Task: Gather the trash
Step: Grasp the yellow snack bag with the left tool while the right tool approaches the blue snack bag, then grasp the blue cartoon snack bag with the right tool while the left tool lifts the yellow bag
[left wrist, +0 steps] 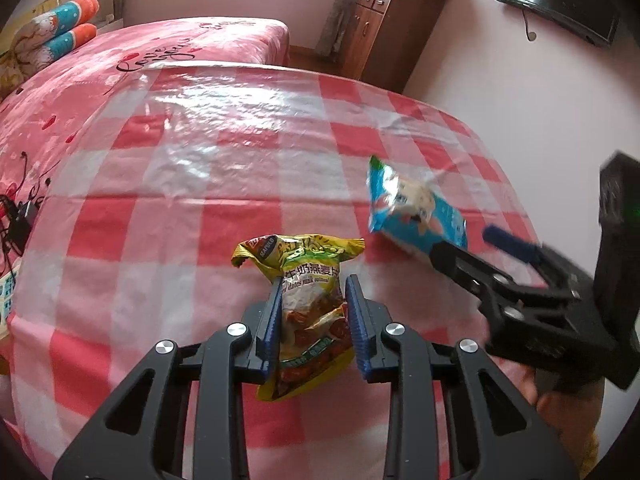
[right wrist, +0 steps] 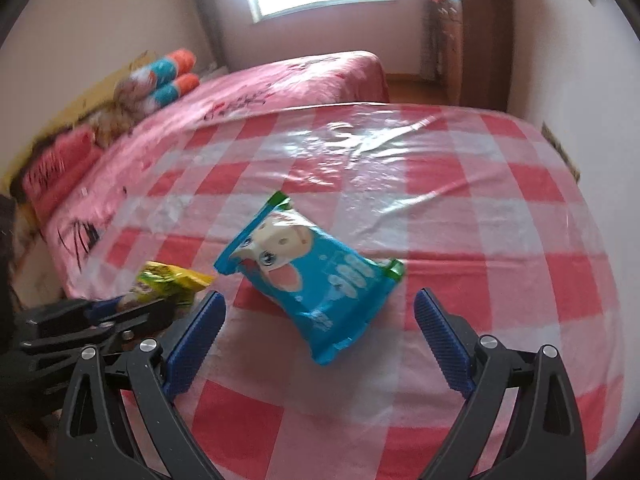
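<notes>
Checked table [left wrist: 224, 168] beside a pink bed [left wrist: 168, 48]. Left gripper [left wrist: 313, 280] clenched on the yellow packet [left wrist: 308, 304], which rests on the cloth. Right gripper [right wrist: 320, 300] spread wide around the blue packet [right wrist: 312, 284], pads clear of it.

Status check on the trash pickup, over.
Left gripper shut on yellow oatmeal packet. Right gripper open, blue snack packet between its fingers, not gripped. Nothing in the way.

Left tongs [left wrist: 312, 292]: black skeletal arms, silver pivot screws, ribbed blue pads [left wrist: 357, 320]. Right tongs [right wrist: 320, 312] identical build.
</notes>
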Tool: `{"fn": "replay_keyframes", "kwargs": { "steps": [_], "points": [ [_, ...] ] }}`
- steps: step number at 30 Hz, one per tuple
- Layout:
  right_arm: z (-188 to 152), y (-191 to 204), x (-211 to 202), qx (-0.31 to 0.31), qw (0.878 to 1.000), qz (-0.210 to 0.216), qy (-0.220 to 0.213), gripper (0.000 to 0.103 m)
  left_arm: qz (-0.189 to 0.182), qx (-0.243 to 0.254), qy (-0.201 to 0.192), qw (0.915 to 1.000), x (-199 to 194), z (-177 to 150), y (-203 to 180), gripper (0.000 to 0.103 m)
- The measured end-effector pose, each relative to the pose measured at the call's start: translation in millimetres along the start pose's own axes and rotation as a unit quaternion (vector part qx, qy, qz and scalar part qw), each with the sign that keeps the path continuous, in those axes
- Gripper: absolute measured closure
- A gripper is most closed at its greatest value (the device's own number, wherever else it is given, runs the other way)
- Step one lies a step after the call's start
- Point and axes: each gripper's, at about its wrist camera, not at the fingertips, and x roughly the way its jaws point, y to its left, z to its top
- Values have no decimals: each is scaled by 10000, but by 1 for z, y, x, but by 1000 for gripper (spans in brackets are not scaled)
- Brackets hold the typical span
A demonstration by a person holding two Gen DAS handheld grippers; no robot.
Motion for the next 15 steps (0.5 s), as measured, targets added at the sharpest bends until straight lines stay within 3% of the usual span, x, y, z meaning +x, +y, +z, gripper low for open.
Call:
{"fn": "replay_keyframes", "kwargs": {
  "steps": [8,10,15],
  "points": [
    [8,32,21,-1317,9894,-582,168,9,-65,180,40,9998,-9,-15,13,66],
    [10,31,26,-1372,9884,-618,216,9,-22,305,109,9995,-6,-18,10,55],
    [16,18,42,-1246,9905,-405,421,9,32,508,118,9986,0,-22,5,46]
  ]
}}
